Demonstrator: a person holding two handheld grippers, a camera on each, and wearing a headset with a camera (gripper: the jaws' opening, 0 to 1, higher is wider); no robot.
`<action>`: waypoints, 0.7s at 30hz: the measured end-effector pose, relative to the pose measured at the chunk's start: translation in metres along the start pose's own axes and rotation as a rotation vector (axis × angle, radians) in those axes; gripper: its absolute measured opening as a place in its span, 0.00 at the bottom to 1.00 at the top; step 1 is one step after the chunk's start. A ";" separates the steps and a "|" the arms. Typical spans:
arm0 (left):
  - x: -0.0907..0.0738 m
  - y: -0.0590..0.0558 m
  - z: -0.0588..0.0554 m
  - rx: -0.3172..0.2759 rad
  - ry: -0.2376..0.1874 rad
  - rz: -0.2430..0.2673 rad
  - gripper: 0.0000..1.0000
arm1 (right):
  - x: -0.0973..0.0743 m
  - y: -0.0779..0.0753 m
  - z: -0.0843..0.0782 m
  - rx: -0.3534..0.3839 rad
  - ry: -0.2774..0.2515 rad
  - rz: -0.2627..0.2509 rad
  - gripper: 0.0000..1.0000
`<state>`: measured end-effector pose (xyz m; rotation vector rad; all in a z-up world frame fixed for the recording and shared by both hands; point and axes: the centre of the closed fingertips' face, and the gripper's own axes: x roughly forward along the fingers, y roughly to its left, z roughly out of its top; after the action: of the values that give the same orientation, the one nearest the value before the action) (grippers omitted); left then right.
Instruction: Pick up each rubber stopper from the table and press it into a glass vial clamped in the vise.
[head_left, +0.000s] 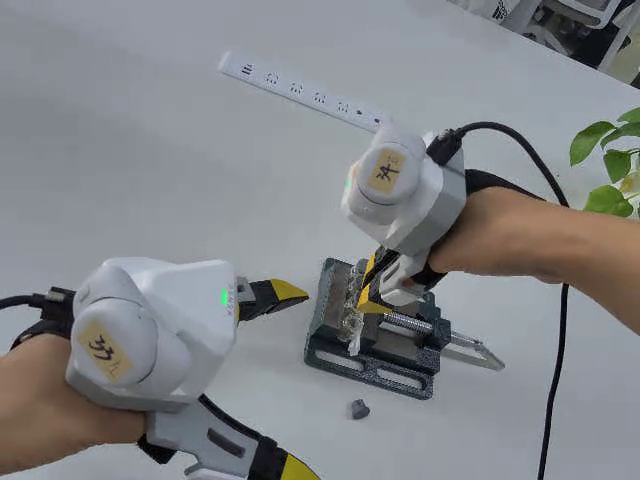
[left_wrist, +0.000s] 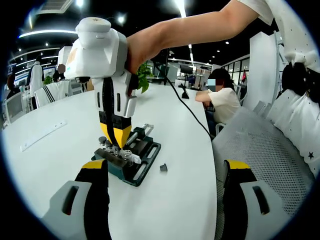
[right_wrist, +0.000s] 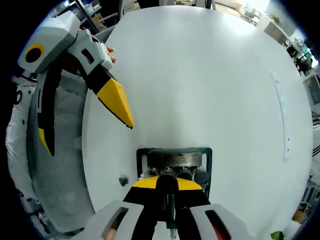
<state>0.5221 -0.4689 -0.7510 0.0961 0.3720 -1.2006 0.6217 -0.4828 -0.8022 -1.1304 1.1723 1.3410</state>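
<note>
Pressing step in hand, seemingly: right tongs (right_wrist: 167, 184) closed, tips down on glass vials (right_wrist: 172, 173) in vise (head_left: 372, 352); stopper between them not discernible. Left tongs (head_left: 300, 380) open, empty, apart. Loose rubber stopper (head_left: 358, 408) between vise and near edge of bench (head_left: 150, 150); next calls for pinching it squarely.

The left gripper (head_left: 297, 382) and right gripper (head_left: 368, 292) have bulky white shells and black jaws capped in yellow. Behind the jaws each carries a scribbled yellow sticker (head_left: 385, 170). A green light (head_left: 222, 297) glows on the left one, and a black cable (head_left: 540, 170) trails from the right one's rear.
</note>
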 end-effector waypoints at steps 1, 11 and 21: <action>0.000 0.000 -0.001 -0.002 0.001 0.002 0.95 | 0.000 -0.001 0.000 -0.001 -0.007 0.001 0.07; -0.001 0.000 -0.002 -0.007 -0.001 0.007 0.94 | -0.001 0.003 0.001 0.016 -0.039 -0.001 0.09; 0.000 -0.001 -0.001 -0.007 -0.003 0.004 0.94 | -0.002 0.003 0.000 0.030 -0.060 -0.008 0.11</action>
<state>0.5211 -0.4683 -0.7521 0.0883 0.3731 -1.1951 0.6191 -0.4828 -0.8002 -1.0654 1.1399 1.3385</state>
